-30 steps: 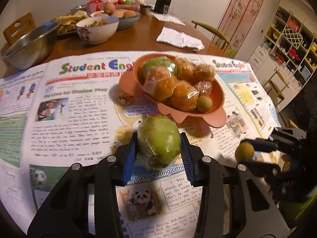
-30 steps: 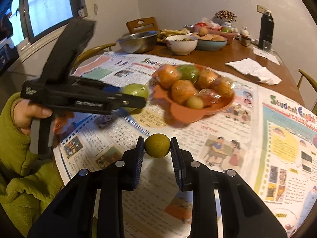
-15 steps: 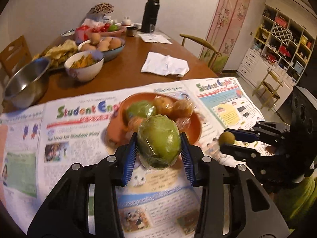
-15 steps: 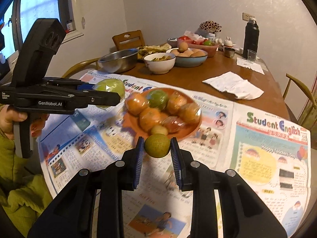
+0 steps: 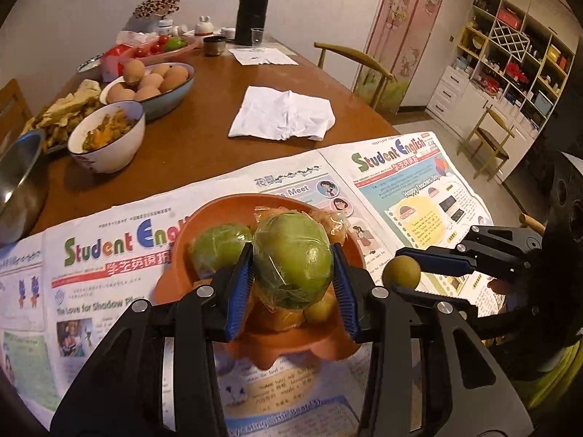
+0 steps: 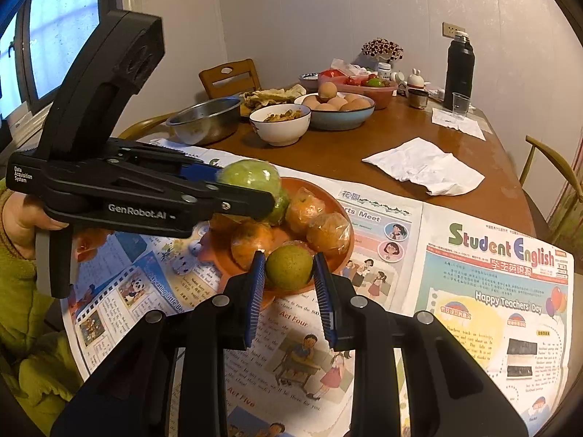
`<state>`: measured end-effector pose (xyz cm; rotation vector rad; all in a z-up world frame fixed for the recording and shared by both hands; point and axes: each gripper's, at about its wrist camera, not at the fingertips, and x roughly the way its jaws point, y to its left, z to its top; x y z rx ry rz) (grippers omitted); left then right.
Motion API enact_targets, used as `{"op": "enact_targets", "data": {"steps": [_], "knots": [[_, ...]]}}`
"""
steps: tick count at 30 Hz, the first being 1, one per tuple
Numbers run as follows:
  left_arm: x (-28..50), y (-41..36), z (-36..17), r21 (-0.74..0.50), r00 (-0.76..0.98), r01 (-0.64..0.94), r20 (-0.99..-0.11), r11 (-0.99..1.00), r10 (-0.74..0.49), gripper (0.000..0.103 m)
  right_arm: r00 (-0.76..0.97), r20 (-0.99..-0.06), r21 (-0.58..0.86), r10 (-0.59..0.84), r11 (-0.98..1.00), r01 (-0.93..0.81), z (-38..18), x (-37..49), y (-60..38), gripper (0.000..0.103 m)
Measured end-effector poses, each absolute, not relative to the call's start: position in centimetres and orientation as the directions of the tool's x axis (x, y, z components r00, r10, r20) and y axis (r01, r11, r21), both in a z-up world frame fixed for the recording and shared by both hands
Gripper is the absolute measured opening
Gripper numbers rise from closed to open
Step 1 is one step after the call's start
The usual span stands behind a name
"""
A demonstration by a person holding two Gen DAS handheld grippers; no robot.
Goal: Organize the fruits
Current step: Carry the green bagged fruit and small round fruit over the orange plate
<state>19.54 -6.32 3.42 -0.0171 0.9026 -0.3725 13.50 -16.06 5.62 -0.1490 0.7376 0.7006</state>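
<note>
Both tools lifted nearer orange bowl [image 5: 204,218], left tool [image 5: 292,280] clamps 1 wrapped green fruit [image 5: 293,260], right tool [image 6: 289,284] clamps 1 small fruit [image 6: 289,267]

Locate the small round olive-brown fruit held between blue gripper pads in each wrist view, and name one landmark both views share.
Left wrist view: the small round olive-brown fruit sits right of centre, clamped by the right gripper reaching in from the right edge.
Right wrist view: the same fruit sits just below centre, between the camera's own pads, before the orange fruit bowl.
Shared landmark: the tall black thermos flask on the far table end.
</note>
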Motion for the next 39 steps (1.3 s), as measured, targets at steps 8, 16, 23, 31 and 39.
{"op": "enact_targets", "data": {"steps": [8, 16, 23, 31, 39], "knots": [[20.8, -6.7, 2.2, -0.166, 0.531, 0.312, -0.786, 0.936, -0.316, 0.033, 0.514, -0.672, 0.12, 0.533, 0.764, -0.634, 4.9, 14.3, -15.7, 0.026], [21.4, -6.6, 1.4, -0.173, 0.514, 0.305, -0.798, 0.937, -0.315, 0.034, 0.504, -0.679, 0.127, 0.534, 0.762, -0.635, 4.4, 14.9, -15.4, 0.026], [21.6, -6.4, 1.3, -0.181, 0.516, 0.302, -0.794, 0.936, -0.32, 0.034, 0.496, -0.684, 0.129, 0.535, 0.758, -0.64, 4.0, 15.1, -15.2, 0.026], [21.4, -6.1, 1.8, -0.185, 0.529, 0.297, -0.785, 0.937, -0.323, 0.034, 0.487, -0.695, 0.125, 0.529, 0.756, -0.643, 3.5, 15.4, -14.7, 0.026], [21.2, -5.8, 2.2, -0.191, 0.54, 0.293, -0.776, 0.937, -0.327, 0.034, 0.478, -0.708, 0.121, 0.521, 0.756, -0.644, 2.9, 15.7, -14.1, 0.026]]}}
